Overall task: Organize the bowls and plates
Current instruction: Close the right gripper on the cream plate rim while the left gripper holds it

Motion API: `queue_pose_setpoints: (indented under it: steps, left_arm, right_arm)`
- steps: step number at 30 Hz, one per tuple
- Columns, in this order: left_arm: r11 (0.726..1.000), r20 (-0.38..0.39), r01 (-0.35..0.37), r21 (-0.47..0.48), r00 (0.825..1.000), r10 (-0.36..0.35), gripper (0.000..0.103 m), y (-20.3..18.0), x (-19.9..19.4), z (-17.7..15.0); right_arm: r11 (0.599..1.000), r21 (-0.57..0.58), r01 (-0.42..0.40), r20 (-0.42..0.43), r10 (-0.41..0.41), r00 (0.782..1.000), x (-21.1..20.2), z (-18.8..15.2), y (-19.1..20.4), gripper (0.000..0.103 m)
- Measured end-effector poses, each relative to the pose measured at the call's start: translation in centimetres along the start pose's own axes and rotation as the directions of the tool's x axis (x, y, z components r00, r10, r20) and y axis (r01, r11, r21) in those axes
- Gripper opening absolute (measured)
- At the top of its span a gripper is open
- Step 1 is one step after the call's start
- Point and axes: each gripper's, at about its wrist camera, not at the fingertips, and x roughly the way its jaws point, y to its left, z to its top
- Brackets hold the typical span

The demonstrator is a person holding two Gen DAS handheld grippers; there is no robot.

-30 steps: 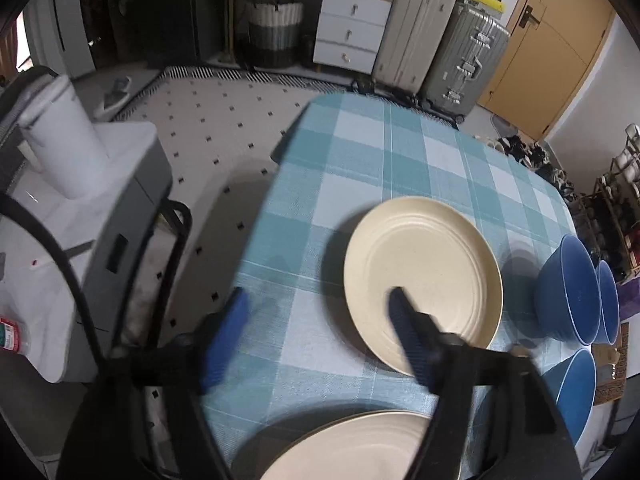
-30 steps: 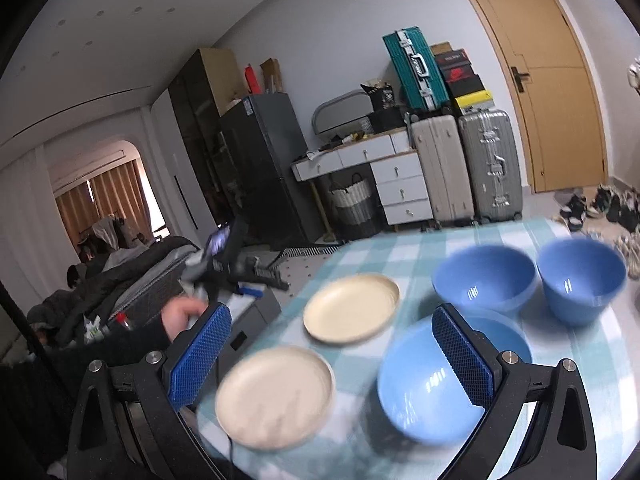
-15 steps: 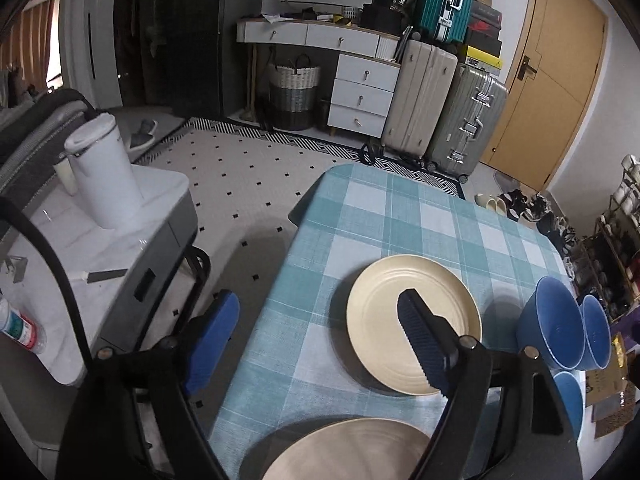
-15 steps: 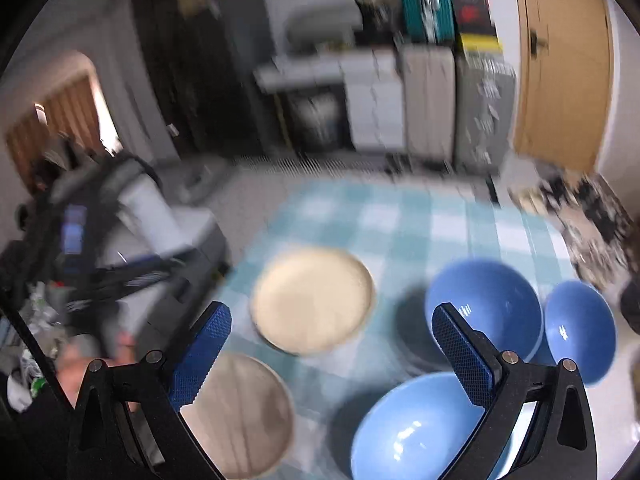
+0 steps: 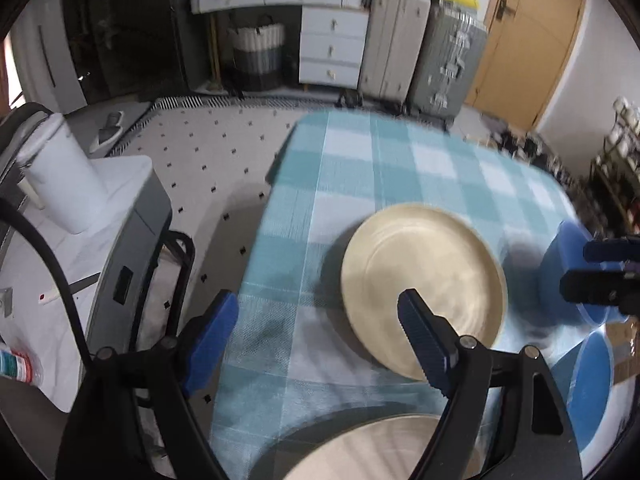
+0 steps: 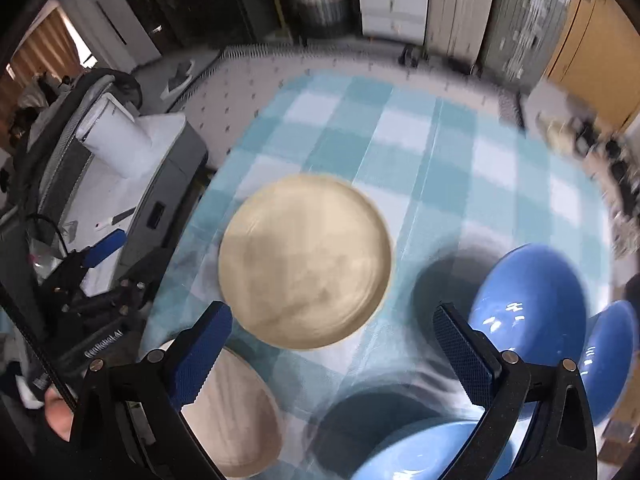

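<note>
Right gripper (image 6: 332, 354) has swung down over the bench (image 6: 440, 152) – jaws open, empty like the left gripper (image 5: 316, 340) – cream plate (image 6: 306, 260) and blue bowls (image 6: 528, 300) lie untouched, so grasping comes next.

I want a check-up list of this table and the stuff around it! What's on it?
Surface: table with a blue checked cloth.
Job's things: two cream plates, far plate and near plate; three blue bowls, all apart.
Clutter: nothing seen on the cloth.
Grippers: left claw open, empty; right claw open, empty.
Cables: black cable beside the side cabinet.
Surroundings: white drawers, suitcases, wooden door, tiled floor.
</note>
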Motion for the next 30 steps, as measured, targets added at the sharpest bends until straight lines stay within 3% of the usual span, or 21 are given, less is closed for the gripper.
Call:
queue_pose_setpoints:
  steps: [8, 14, 21, 26, 30]
  left_arm:
    - [0.999, -0.132, 0.009, -0.040, 0.991, -0.014, 0.083, 0.9, 5.5, 0.4]
    - [0.999, -0.131, 0.026, -0.039, 0.991, -0.031, 0.083, 0.2, 6.7, 0.6]
    - [1.000, -0.155, 0.014, 0.012, 0.988, -0.012, 0.083, -0.7, 8.1, 0.9]
    - [0.997, -0.186, 0.074, -0.004, 0.980, -0.074, 0.083, -0.9, 8.9, 1.0]
    - [0.990, -0.207, 0.134, -0.037, 0.968, -0.139, 0.083, -1.2, 9.3, 0.9]
  right_arm:
    - [0.999, 0.054, 0.010, -0.058, -0.007, 0.998, 5.6, 2.9, -2.3, 0.102]
    - [0.995, 0.087, 0.051, -0.087, -0.044, 0.995, 8.9, 4.1, -3.1, 0.100]
    - [0.993, 0.106, 0.050, -0.119, -0.037, 0.992, 11.2, 4.6, -3.9, 0.089]
    - [0.990, 0.135, 0.035, -0.151, -0.014, 0.988, 12.6, 4.6, -4.4, 0.074]
    - [0.989, 0.143, 0.039, -0.167, -0.015, 0.986, 13.6, 4.1, -4.5, 0.073]
